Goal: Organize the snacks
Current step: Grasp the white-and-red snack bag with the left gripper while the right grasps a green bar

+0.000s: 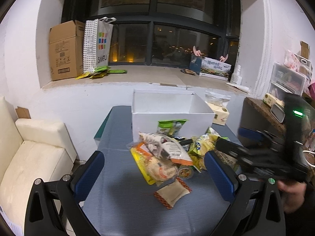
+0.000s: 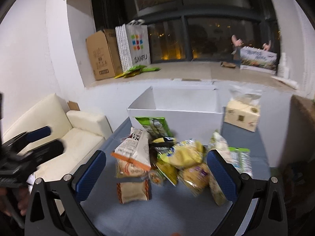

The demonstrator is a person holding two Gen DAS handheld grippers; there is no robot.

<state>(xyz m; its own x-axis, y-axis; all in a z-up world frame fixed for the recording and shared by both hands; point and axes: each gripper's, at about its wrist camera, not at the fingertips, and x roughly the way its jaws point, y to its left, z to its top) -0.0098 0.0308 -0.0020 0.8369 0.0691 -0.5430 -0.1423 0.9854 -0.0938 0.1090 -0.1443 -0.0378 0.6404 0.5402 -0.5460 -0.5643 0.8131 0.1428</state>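
Note:
A pile of snack packets (image 1: 169,153) lies on the blue-grey table (image 1: 118,186) in front of an open white box (image 1: 171,114). It includes a white-and-orange bag (image 1: 167,147), yellow packets (image 1: 200,145), a green packet (image 1: 171,126) leaning on the box, and a small beige sachet (image 1: 173,193) nearest me. My left gripper (image 1: 155,169) is open and empty above the table, short of the pile. My right gripper (image 2: 156,169) is open and empty, its fingers either side of the pile (image 2: 167,157); the white box (image 2: 177,118) stands behind. Each gripper shows blurred at the edge of the other's view.
A tissue pack (image 2: 242,114) sits right of the box. A cream sofa (image 1: 29,157) stands left of the table. The window ledge behind holds a cardboard box (image 1: 65,51), a paper bag (image 1: 97,45) and green packets (image 1: 102,72). Shelves with containers (image 1: 287,78) are at right.

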